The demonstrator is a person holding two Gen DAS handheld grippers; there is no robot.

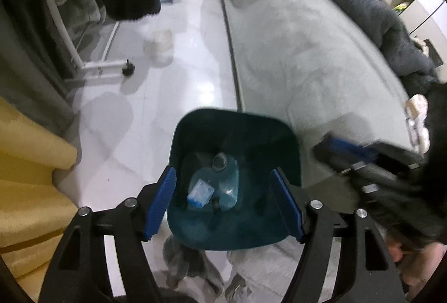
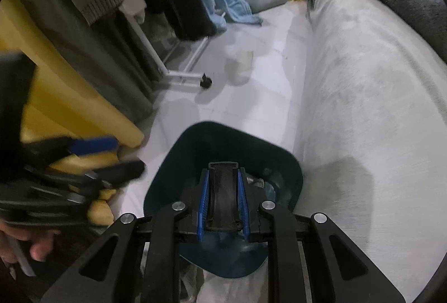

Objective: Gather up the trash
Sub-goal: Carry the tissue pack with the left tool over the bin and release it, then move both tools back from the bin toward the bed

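A dark teal trash bin [image 1: 234, 124] stands on the white floor beside the sofa. Inside it lie a clear plastic bottle [image 1: 227, 177] and a small blue-white packet [image 1: 199, 192]. My left gripper [image 1: 223, 202] is open and empty above the bin, its blue pads on either side of the opening. My right gripper [image 2: 222, 205] is shut on a flat black object [image 2: 222, 191] and holds it over the bin [image 2: 178, 152]. The right gripper shows blurred in the left wrist view [image 1: 371, 166].
A grey sofa [image 1: 301, 51] with blankets runs along the right. A clear plastic cup [image 1: 160, 44] stands on the floor ahead. A white clothes rack with a caster [image 1: 128, 69] and hanging garments is at the left. Yellow fabric [image 1: 30, 171] lies at the near left.
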